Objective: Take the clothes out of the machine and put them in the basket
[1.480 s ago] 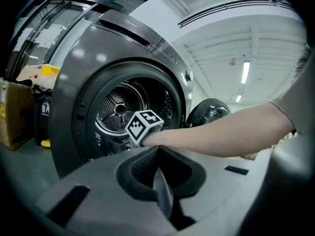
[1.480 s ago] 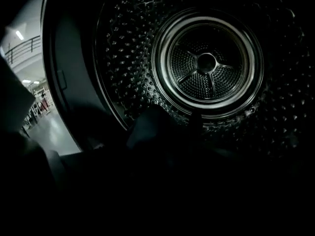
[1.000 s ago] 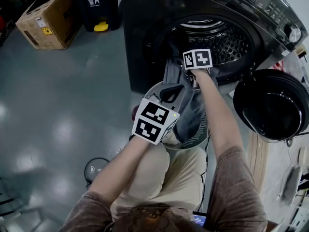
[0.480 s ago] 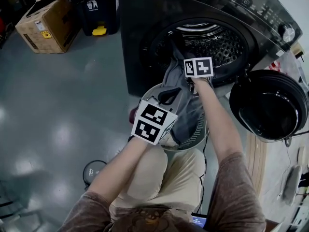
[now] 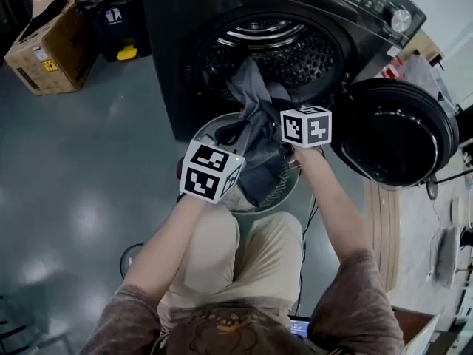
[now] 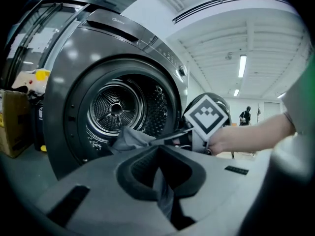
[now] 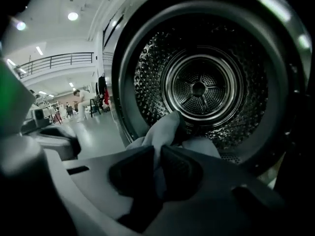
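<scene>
Over the basket, left gripper and just-closed right gripper clamp the grey garment.

The round mouth of the dark front-loading washing machine stood open, and the upper part of its perforated steel drum was free. A grey cloth garment draped over the lower lip and down into the round grey basket, filling most of that basket's opening. The round dark-glass door hung swung out on the right, blocking that side. To the left the grey floor lay open as far as a brown cardboard box.
</scene>
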`<action>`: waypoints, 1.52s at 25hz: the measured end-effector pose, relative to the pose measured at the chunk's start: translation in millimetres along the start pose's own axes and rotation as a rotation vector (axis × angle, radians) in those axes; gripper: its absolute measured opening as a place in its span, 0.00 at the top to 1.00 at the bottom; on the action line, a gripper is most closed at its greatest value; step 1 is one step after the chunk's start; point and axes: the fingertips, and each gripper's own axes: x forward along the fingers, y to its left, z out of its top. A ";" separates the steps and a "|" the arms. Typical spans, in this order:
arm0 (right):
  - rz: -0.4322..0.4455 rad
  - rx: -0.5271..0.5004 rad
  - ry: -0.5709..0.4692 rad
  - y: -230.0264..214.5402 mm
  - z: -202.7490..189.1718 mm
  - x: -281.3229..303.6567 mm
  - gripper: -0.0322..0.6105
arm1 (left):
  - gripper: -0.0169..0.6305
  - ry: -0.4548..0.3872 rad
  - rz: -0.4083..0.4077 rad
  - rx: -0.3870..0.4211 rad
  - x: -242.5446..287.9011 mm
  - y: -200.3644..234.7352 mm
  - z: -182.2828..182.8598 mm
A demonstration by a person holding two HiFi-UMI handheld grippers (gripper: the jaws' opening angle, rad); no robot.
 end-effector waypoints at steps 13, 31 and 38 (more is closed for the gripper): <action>0.056 0.025 -0.074 45.7 -47.6 -110.0 0.87 | 0.96 -0.010 0.029 0.030 -1.4 -10.6 4.5; -0.038 -0.090 -0.013 17.0 -37.7 -42.6 0.44 | 0.96 -0.004 0.021 0.018 4.8 -11.8 2.0; -0.089 -0.048 0.054 -20.0 -34.7 38.2 0.40 | 0.96 -0.003 0.014 -0.013 1.9 -2.4 1.8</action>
